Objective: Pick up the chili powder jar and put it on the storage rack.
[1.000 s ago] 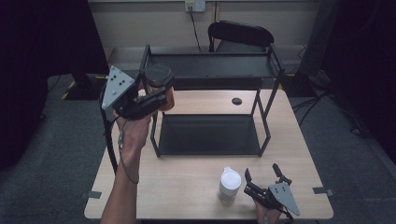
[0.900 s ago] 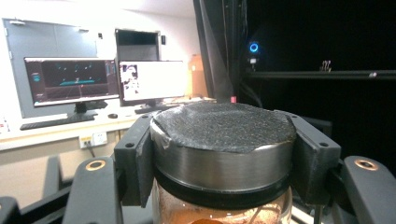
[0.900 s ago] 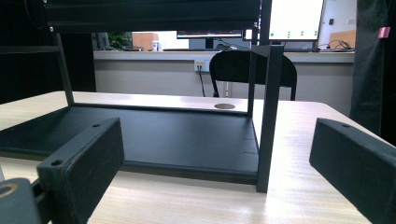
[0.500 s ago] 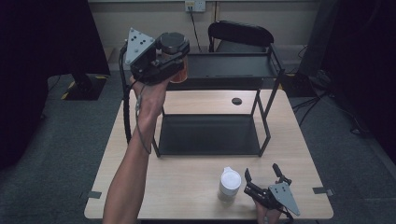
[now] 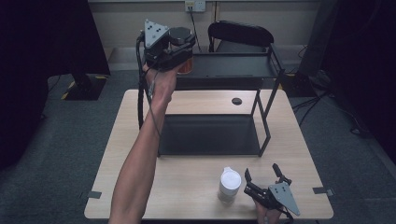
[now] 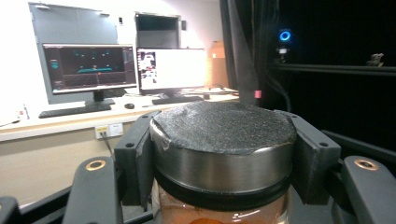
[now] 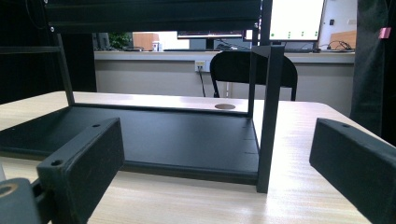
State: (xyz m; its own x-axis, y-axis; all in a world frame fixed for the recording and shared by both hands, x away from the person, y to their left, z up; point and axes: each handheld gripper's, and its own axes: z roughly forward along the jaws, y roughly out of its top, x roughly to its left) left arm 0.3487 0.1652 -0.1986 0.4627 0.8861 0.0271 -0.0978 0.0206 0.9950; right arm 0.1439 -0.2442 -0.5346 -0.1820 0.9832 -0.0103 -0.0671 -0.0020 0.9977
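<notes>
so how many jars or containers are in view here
2. A glass jar with a dark round lid and orange contents is gripped in the left tool above the black metal shelf rack. A white lidded container stands on the table's near edge, beside the right tool.

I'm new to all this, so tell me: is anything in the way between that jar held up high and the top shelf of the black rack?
Nothing visible. The left gripper is shut on the jar at the left end of the top shelf, which looks bare.
</notes>
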